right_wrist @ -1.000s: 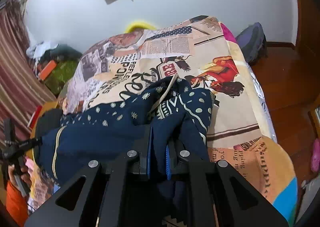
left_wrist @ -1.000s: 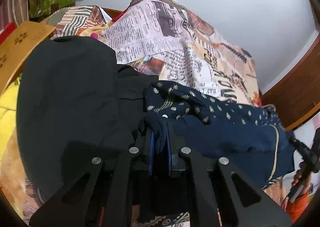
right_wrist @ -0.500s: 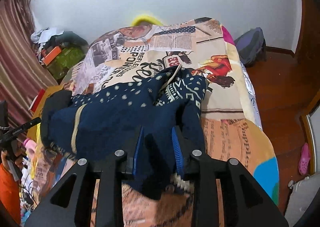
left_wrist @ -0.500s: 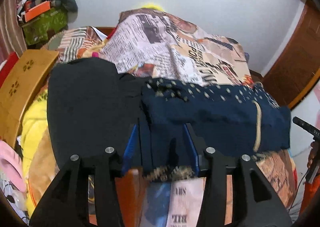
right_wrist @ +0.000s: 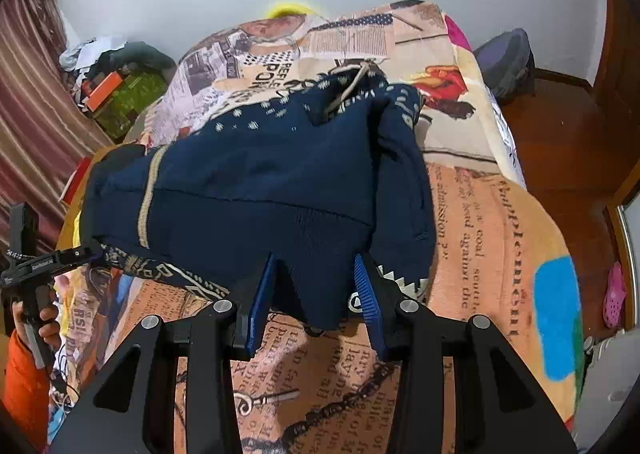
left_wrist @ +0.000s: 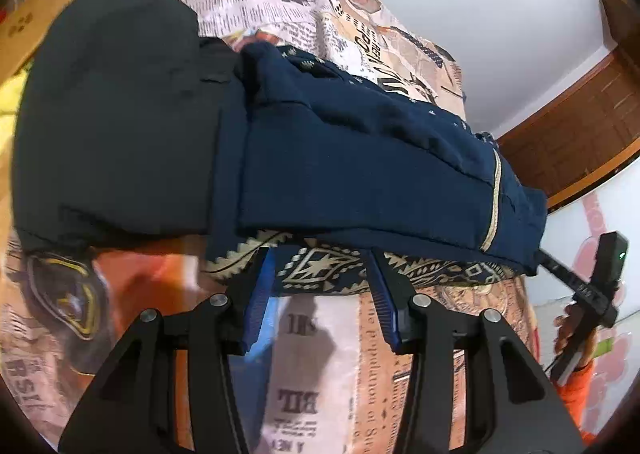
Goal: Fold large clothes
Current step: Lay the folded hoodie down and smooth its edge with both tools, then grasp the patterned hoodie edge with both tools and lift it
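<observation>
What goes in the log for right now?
left tool: open | right tool: open | navy garment: folded on bed, ungripped | black garment: beside it

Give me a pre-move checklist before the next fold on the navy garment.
1. Left gripper open, clear of cloth: ok.
2. Right gripper open: ok; a fold of cloth lies between its fingers, release cannot tell.
3. Navy garment resting folded on the bedspread: ok.
4. Patterned hem aligned under the top layer: not ok, it sticks out.
5. Black garment clear of the navy one: not ok, they touch.
</observation>
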Tool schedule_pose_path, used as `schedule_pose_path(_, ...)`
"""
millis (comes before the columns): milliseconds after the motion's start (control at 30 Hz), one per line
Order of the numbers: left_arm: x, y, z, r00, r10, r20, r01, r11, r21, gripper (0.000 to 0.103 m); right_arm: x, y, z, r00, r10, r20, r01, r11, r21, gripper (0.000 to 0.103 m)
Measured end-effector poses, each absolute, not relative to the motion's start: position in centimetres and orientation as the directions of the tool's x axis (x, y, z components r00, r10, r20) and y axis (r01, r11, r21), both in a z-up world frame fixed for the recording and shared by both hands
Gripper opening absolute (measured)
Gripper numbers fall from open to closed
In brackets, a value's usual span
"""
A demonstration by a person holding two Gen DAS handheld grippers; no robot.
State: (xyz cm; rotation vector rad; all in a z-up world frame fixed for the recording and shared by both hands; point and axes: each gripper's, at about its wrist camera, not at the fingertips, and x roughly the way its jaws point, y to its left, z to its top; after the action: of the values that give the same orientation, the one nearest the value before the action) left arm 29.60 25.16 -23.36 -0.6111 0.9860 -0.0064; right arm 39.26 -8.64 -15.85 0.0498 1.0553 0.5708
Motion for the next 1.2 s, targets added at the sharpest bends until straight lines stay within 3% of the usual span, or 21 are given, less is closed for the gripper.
schedule_pose_path(167,31.0,25.9,-24.2,0.581,-0.310,-0.752,-0.300,0.778,-0.552,0.047,39.7,-8.2,-17.4,0.345,0.458,-0.819,-0.404,0.860,0.310,0.041)
schedule_pose_path(400,31.7,25.5,-24.1,0.574,-0.259,-0.777,-0.331,0.794,-0.510,0.042,39.0,-8.3,-17.5,0.353,0.496,-0.793,-0.376,0.851,0.365,0.045)
schedule_pose_path(467,31.4,25.0,-23.5,0.575,-0.237,-0.783,-0.320,0.816,-0.481,0.017,38.4,-7.8,-16.8,0.364,0.500,-0.785,-0.406,0.844,0.350,0.031)
schedule_pose_path(567,31.1,24.3,-21.8,0.597,-0.200,-0.777,-0.294,0.846,-0.444,0.003,37.8,-7.2,-15.5,0.398,0.499,-0.770,-0.452,0.837,0.309,0.010)
schedule_pose_path(933,34.6,22.8,-12.8,0.739,-0.116,-0.664,-0.174,0.919,-0.354,0.002,43.1,-5.2,-10.4,0.477,0.535,-0.697,-0.491,0.820,0.294,0.007)
schedule_pose_path(1200,41.2,25.7,-13.4,0.766,-0.015,-0.643,-0.269,0.901,-0.341,0.002,50.9,-5.4,-10.8,0.596,0.419,-0.685,-0.357,0.902,0.241,0.006)
